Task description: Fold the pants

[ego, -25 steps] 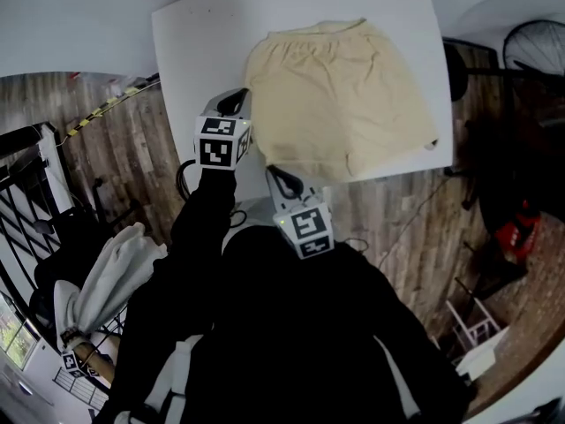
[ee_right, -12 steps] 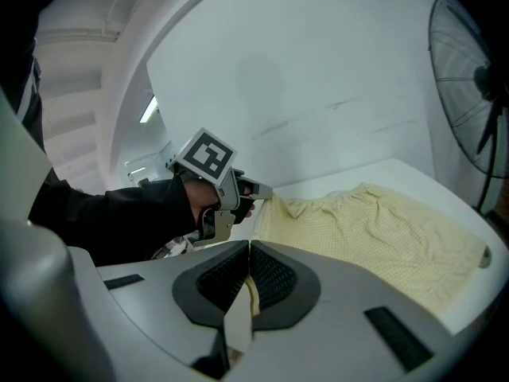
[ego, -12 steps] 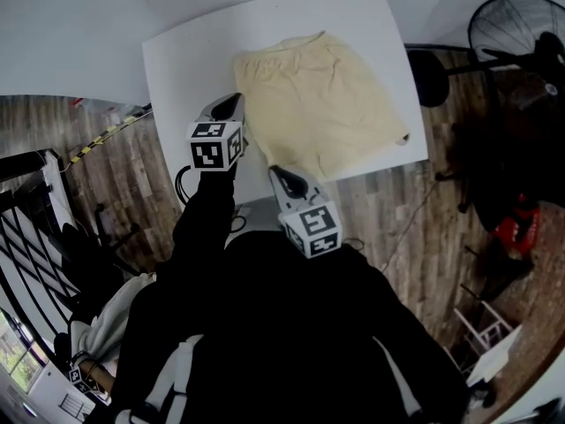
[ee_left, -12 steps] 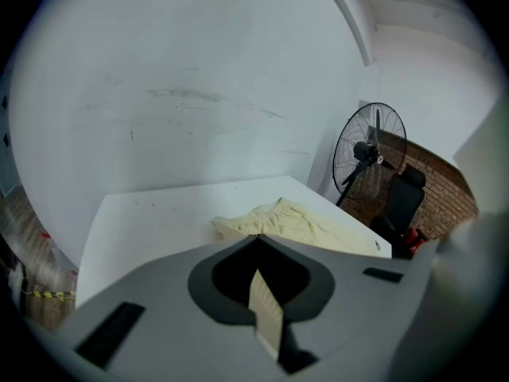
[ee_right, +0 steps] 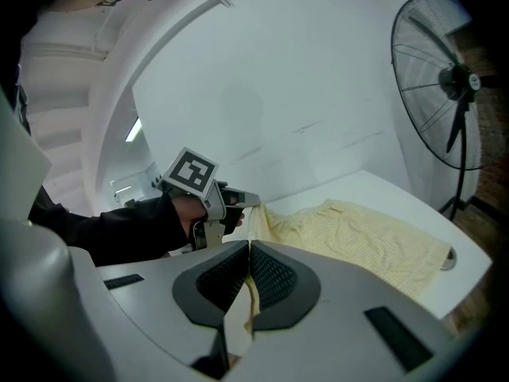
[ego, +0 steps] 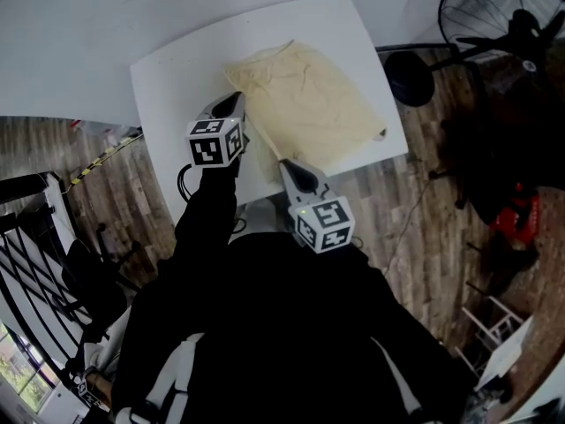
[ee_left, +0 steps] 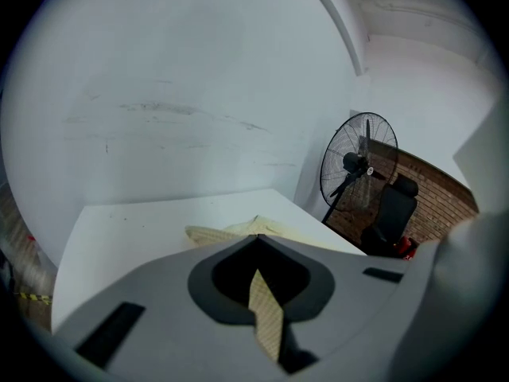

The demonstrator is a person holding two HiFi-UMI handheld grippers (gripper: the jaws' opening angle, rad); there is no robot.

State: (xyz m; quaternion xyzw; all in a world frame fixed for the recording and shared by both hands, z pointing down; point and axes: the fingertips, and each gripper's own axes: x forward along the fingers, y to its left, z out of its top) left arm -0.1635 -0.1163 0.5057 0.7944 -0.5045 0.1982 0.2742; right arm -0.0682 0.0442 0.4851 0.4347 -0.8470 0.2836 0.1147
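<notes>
Pants (ego: pixel 305 104) on white table (ego: pixel 168 87), standing fan (ego: pixel 499 7) nearby, wood floor (ego: pixel 415 210)

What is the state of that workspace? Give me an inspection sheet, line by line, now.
Surface: white table, holds only the pants.
Job's things: cream pants, near edge lifted and stretched between the two grippers, the rest lying on the table.
Clutter: nothing seen.
Grippers: left gripper and right gripper, jaws of each shut on the pants' edge.
Cables: dark loop, probably a cable, on the floor by the table's near edge.
Surroundings: wood floor, standing fan, black chair beside the table.
</notes>
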